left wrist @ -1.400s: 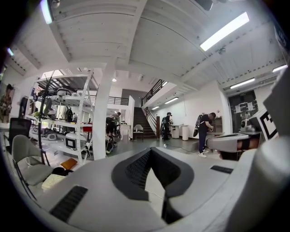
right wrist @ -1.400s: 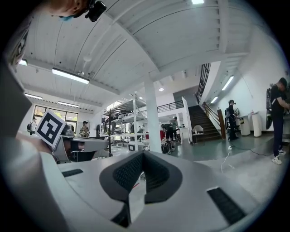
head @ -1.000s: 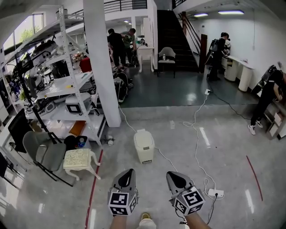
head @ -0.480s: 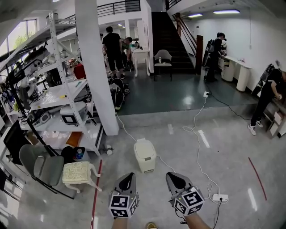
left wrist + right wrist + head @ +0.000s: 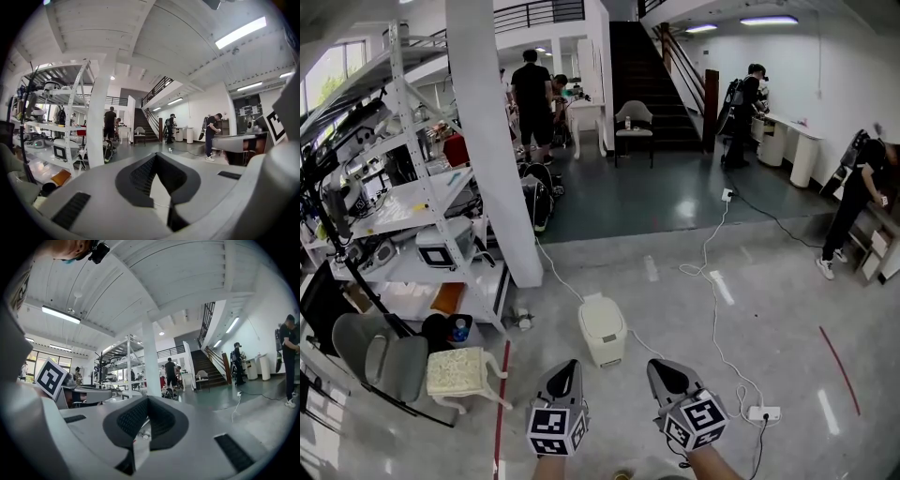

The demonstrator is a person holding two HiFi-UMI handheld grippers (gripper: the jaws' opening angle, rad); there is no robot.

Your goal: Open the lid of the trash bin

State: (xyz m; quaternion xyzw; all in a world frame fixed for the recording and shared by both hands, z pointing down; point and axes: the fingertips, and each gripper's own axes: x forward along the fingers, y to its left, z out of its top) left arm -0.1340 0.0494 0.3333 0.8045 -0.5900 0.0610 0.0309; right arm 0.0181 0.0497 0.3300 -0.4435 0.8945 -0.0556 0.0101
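While the bin (image 5: 602,330) sits shut on the grey workshop floor (image 5: 769,309), left gripper (image 5: 570,368) and right gripper (image 5: 662,368), both clenched empty, have come closer.

I hold both tongs low in front of me, side by side and apart, noses pointing forward and leaning slightly toward each other. The left tongs (image 5: 571,366) have their jaws brought together to a point with nothing between them. The right tongs (image 5: 657,367) stand the same way, jaws together and empty. Each carries its marker cube at the rear, the left cube (image 5: 556,431) and the right cube (image 5: 703,420). My left wrist (image 5: 546,467) and right wrist (image 5: 711,464) show just behind them.
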